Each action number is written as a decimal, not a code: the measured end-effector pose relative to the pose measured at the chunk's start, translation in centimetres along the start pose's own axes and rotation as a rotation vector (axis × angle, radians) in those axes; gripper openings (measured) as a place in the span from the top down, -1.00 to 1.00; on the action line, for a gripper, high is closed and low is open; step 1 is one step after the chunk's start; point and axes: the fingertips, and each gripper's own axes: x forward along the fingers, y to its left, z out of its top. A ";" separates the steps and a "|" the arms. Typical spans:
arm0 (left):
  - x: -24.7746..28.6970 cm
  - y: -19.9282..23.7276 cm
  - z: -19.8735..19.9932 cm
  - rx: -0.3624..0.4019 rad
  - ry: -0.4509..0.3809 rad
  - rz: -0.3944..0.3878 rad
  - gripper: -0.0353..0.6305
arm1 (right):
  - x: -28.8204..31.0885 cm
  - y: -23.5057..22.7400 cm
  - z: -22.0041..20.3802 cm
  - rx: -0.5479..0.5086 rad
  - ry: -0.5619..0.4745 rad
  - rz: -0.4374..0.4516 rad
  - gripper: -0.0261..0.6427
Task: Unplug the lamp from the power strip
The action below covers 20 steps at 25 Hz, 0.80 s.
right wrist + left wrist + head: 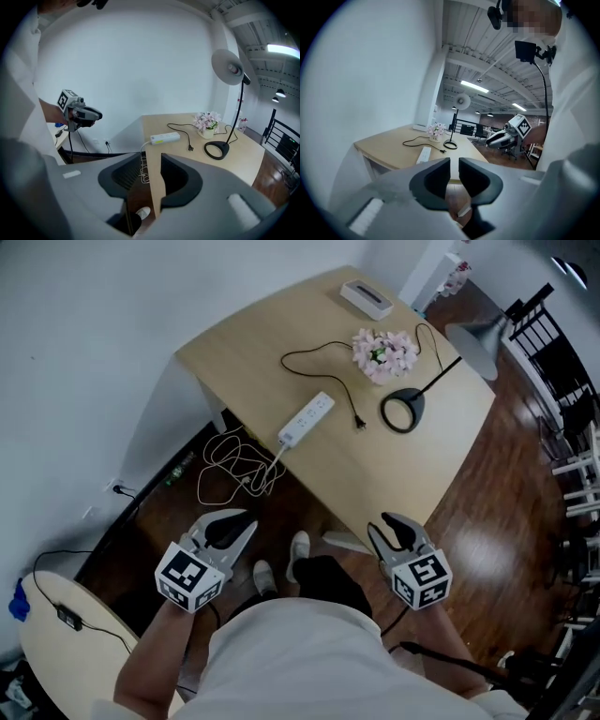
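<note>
A white power strip (307, 419) lies on the wooden table (253, 343). The lamp has a black ring base (403, 410) and a grey head (478, 343). Its black cord loops past the flowers and ends in a plug (359, 424) that lies on the table just right of the strip, apart from it. My left gripper (234, 526) and right gripper (389, 531) hang near my body, off the table's near edge, both shut and empty. The strip (165, 137) and plug (191, 148) show beyond the right gripper (152, 159). The left gripper (454, 161) also faces the table.
A pot of pink flowers (384, 352) and a white box (367, 298) stand at the table's far side. The strip's white cable (239, 465) hangs coiled below the table's left edge. A round table (56, 634) is at lower left, black chairs (562, 381) at right.
</note>
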 end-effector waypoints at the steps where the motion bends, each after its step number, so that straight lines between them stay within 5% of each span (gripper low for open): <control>1: -0.8 -0.7 -0.6 -0.011 -0.003 0.010 0.70 | -0.7 0.6 -0.1 -0.011 -0.002 0.007 0.50; 9: -4.1 -3.3 -2.5 -0.034 -0.012 0.128 0.69 | -4.7 1.5 -0.1 -0.074 -0.064 0.074 0.50; 20: 4.4 -13.1 2.9 -0.029 -0.071 0.110 0.61 | -13.7 -5.8 -3.2 -0.021 -0.155 0.102 0.50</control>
